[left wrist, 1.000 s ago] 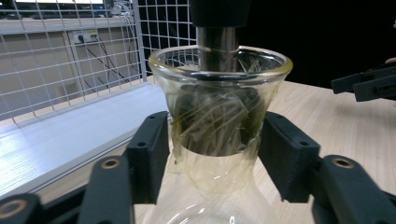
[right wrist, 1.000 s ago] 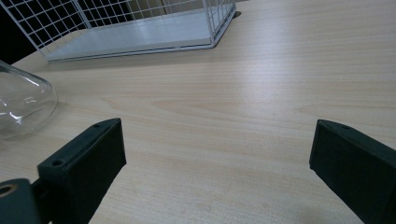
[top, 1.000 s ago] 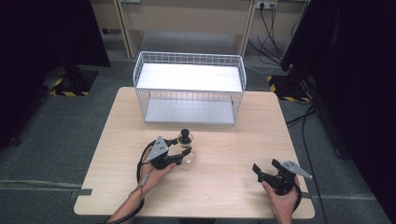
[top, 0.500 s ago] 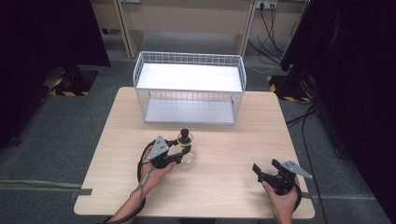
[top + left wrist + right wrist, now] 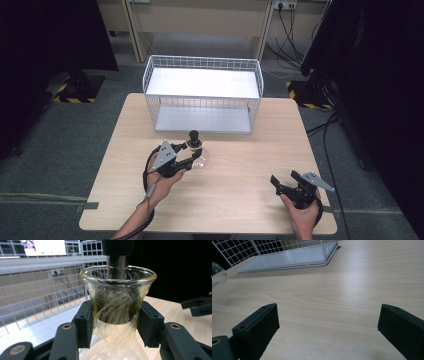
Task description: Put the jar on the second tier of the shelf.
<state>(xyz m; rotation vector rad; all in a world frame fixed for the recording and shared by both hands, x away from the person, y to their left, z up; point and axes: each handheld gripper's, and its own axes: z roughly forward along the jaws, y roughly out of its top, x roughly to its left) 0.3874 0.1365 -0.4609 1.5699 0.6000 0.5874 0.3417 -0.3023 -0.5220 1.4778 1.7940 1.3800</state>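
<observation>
A clear glass flask (image 5: pixel 201 161) with a black stopper (image 5: pixel 194 135) hangs just above the wooden table (image 5: pixel 240 200), in front of the wire basket. My left gripper (image 5: pixel 196 154) is shut on its neck. In the left gripper view the two black pads (image 5: pixel 85 322) press the yellowish neck of the flask (image 5: pixel 118 302) from both sides, below the rim. My right gripper (image 5: pixel 284 177) stands open near the front right of the table, with nothing between its jaws. In the right gripper view, that gripper (image 5: pixel 329 325) looks over bare wood, and the flask's bulb (image 5: pixel 217 275) shows at the left edge.
A white wire basket (image 5: pixel 202 60) with a pale floor stands at the back of the table; it also shows as a basket (image 5: pixel 287 257) ahead of the right gripper. Cables and dark equipment lie on the floor behind and to the right.
My left gripper has risen a little with the flask in it, away from the tabletop. The right gripper has stayed where it was.
</observation>
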